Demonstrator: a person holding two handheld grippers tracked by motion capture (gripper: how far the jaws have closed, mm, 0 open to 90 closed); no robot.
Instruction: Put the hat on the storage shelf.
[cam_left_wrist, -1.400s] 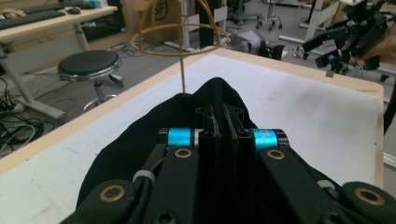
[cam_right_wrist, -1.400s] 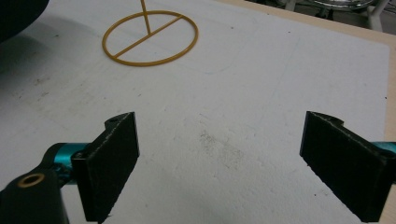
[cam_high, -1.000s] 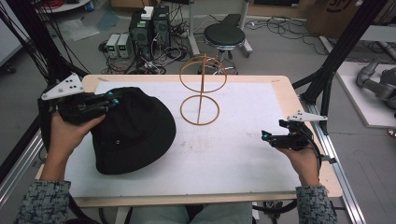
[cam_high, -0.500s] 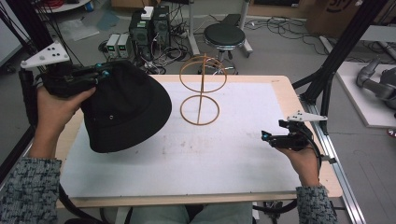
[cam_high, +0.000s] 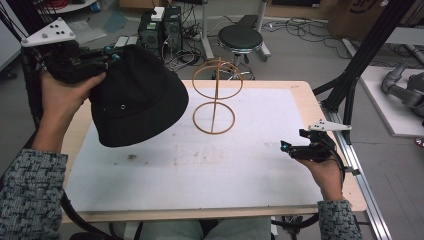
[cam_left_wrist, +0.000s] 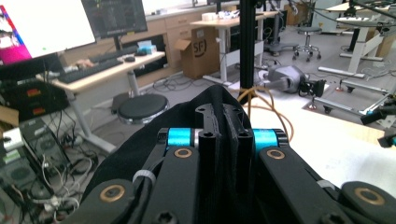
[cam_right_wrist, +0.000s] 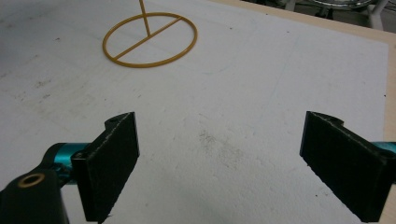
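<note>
A black bucket hat (cam_high: 137, 97) hangs in the air over the table's far left corner, its brim pinched in my left gripper (cam_high: 111, 54), which is shut on it. In the left gripper view the jaws press together on the black fabric (cam_left_wrist: 140, 154) of the hat. A gold wire stand (cam_high: 215, 95) with a ring base and a ring top stands at the middle back of the white mat; its base ring (cam_right_wrist: 149, 39) lies ahead of my right gripper (cam_right_wrist: 219, 163). My right gripper (cam_high: 286, 147) rests low near the table's right edge, jaws wide apart with nothing between them.
The white mat (cam_high: 200, 160) covers the wooden table (cam_high: 305, 95). A black frame post (cam_high: 350, 85) rises beside the right edge. A round stool (cam_high: 240, 37) and computer boxes (cam_high: 160, 25) stand on the floor behind the table.
My left gripper has lifted the hat off the mat and carried it up and toward the far left. The right gripper has stayed in place.
</note>
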